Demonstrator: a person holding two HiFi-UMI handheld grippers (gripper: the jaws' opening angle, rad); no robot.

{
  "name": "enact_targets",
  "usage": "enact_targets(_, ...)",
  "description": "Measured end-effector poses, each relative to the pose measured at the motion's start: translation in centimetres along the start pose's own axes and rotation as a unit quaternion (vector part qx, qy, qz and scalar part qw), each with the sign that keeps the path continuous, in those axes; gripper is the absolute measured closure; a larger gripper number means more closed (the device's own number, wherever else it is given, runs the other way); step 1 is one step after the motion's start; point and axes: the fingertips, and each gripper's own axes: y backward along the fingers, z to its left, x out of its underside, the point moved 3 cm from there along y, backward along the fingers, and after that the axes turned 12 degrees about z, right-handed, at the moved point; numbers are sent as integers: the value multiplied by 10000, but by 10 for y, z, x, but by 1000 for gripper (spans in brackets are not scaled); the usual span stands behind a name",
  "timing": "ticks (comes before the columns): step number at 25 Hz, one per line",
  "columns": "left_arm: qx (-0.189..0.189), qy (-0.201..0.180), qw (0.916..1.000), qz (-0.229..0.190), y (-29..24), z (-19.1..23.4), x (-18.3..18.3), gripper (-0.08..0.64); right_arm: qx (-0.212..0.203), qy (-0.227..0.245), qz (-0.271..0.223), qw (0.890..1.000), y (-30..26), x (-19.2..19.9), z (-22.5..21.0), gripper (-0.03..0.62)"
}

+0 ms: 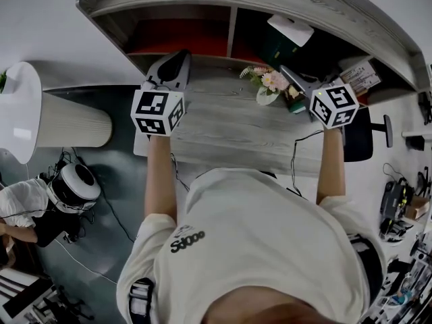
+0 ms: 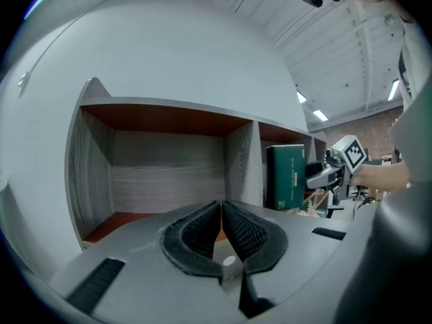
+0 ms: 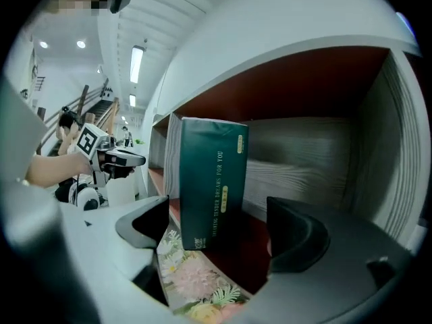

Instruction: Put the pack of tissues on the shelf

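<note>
The tissue pack, dark green with gold print, stands upright on the red floor of the shelf's right compartment. My right gripper is open just in front of it, and its pads are clear of the pack. In the head view the pack sits in the shelf just beyond the right gripper. My left gripper is shut with nothing in it and faces the bare left compartment. From there the pack and the right gripper show at the right. The left gripper hovers at the desk's back edge.
A small pot of pink and white flowers stands on the grey wooden desk under the right gripper, seen close below its jaws. Printed cards lie at the shelf's right end. A white cylinder stands left of the desk.
</note>
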Motion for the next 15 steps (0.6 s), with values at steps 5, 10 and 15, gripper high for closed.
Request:
enact_targets(5,-30,51,10000,71,0,-9,2,538,-171,63,-20,9998,0,-2,15,189)
enact_targets(10,-9,73,9999,116,1,-17,7,538,-173,73,-85,9998,-12,-7,19,190)
enact_targets(15,3,60,9998,172,1,-21,9,538,-19,40,-120,9999,-34,-19,15,193)
